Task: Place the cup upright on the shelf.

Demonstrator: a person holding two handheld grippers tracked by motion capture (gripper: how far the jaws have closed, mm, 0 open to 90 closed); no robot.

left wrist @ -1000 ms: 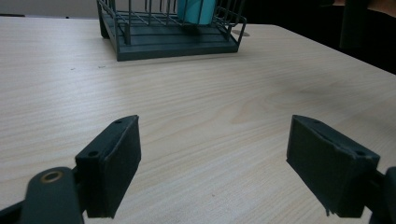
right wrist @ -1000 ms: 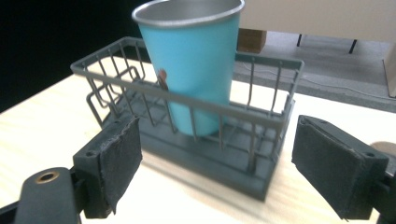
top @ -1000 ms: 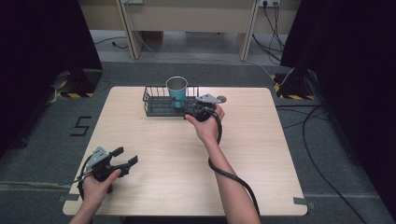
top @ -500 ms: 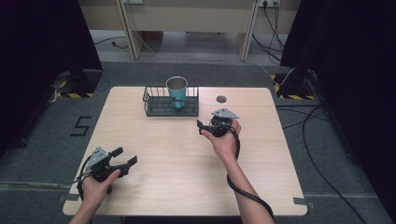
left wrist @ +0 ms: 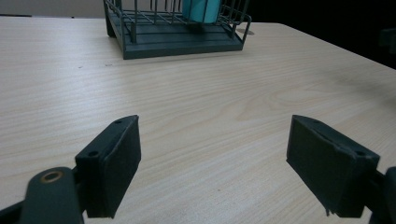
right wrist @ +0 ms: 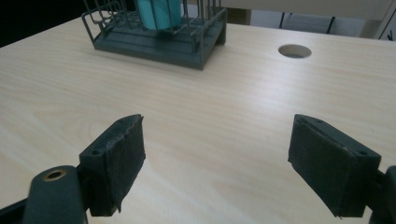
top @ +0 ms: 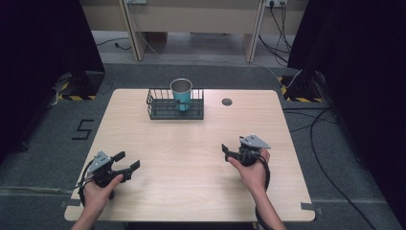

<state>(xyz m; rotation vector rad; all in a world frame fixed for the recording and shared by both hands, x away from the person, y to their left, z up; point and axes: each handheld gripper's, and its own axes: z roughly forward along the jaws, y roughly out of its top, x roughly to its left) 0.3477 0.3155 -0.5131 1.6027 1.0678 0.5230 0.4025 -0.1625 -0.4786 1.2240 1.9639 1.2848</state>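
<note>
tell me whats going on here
A person sits at a wooden table with a pair of tongs in each hand. Both the left tongs and the right tongs are open, hold nothing, and sit near the person's edge of the table. At the far side a teal cup stands upright inside a dark wire rack, well apart from both tongs. Nothing is being gripped right now.

The surface [top: 191,143] was pale matt wood grain. The rack [top: 165,109] by its far edge was dark wire; the teal cup [top: 181,93] looked smooth, its rim metallic.
</note>
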